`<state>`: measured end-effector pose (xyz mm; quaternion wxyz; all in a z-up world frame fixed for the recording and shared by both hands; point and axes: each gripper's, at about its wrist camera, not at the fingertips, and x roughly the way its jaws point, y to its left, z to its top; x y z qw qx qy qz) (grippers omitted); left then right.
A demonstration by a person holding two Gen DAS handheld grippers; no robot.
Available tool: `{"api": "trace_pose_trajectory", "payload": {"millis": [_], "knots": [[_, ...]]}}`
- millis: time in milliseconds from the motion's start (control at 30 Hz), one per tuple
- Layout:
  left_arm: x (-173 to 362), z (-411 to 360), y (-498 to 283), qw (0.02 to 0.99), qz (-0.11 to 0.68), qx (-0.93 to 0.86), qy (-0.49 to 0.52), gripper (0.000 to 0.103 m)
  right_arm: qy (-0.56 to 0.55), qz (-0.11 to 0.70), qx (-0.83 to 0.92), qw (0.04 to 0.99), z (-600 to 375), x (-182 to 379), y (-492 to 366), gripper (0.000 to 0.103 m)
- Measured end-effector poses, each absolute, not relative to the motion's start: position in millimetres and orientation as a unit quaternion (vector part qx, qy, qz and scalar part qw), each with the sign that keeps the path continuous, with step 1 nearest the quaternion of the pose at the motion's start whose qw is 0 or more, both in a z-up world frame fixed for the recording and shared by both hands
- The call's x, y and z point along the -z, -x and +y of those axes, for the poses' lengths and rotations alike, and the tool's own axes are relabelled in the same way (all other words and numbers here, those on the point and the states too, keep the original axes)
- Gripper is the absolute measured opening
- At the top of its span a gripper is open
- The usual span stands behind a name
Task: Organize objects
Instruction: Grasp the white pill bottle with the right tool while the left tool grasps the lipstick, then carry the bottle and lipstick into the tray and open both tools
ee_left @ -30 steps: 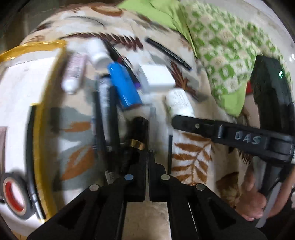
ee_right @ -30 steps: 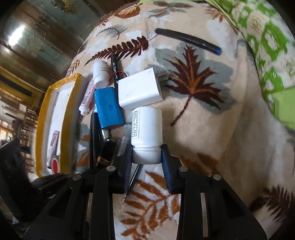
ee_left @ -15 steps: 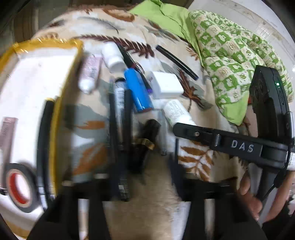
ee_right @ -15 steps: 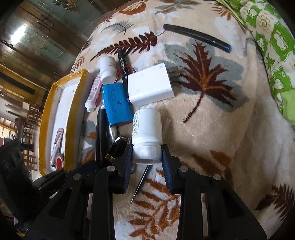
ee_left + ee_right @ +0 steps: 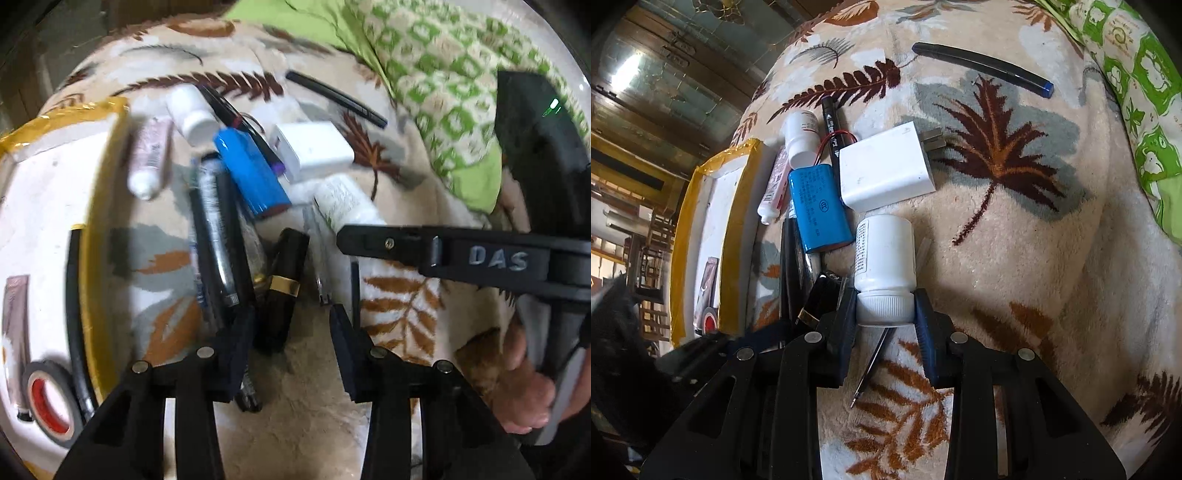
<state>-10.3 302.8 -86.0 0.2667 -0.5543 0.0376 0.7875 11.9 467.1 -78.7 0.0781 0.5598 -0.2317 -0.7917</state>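
My right gripper (image 5: 886, 314) is shut on the cap of a white pill bottle (image 5: 884, 254) lying on the leaf-print blanket; the bottle also shows in the left wrist view (image 5: 345, 201). My left gripper (image 5: 291, 325) is open, its jaws on either side of the base of a black tube with a gold band (image 5: 282, 291). A blue battery pack (image 5: 251, 173), a white charger (image 5: 314, 151), black pens (image 5: 218, 236), a second white bottle (image 5: 190, 110) and a pink tube (image 5: 149, 158) lie in a cluster ahead.
A white tray with a yellow taped rim (image 5: 99, 177) lies at the left, holding a roll of tape (image 5: 50, 402), a black cable and a small tube. A black pen (image 5: 982, 68) lies apart at the far side. Green patterned fabric (image 5: 443, 74) is at the right.
My left gripper was shut behind the black tube, then pulled back and opened, and now stands open around the tube's base. My right gripper has kept its hold on the white bottle.
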Motion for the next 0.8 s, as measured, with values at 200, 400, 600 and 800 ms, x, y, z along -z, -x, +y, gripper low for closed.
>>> {"api": "trace_pose_trajectory", "payload": {"millis": [200, 400, 600, 800], "knots": [[85, 300, 5, 0.274, 0.022, -0.774, 0.57, 0.016, -0.571, -0.238, 0.782, 0.068, 468, 85, -5, 0.03], [87, 285, 10, 0.278, -0.038, -0.756, 0.592, 0.017, -0.576, -0.231, 0.781, 0.064, 466, 88, -3, 0.03], [98, 305, 12, 0.279, -0.005, -0.755, 0.593, 0.018, -0.584, -0.212, 0.781, 0.064, 463, 85, -5, 0.03], [66, 273, -1, 0.295, -0.072, -0.779, 0.548, 0.017, -0.569, -0.212, 0.789, 0.095, 459, 60, -28, 0.03]]}}
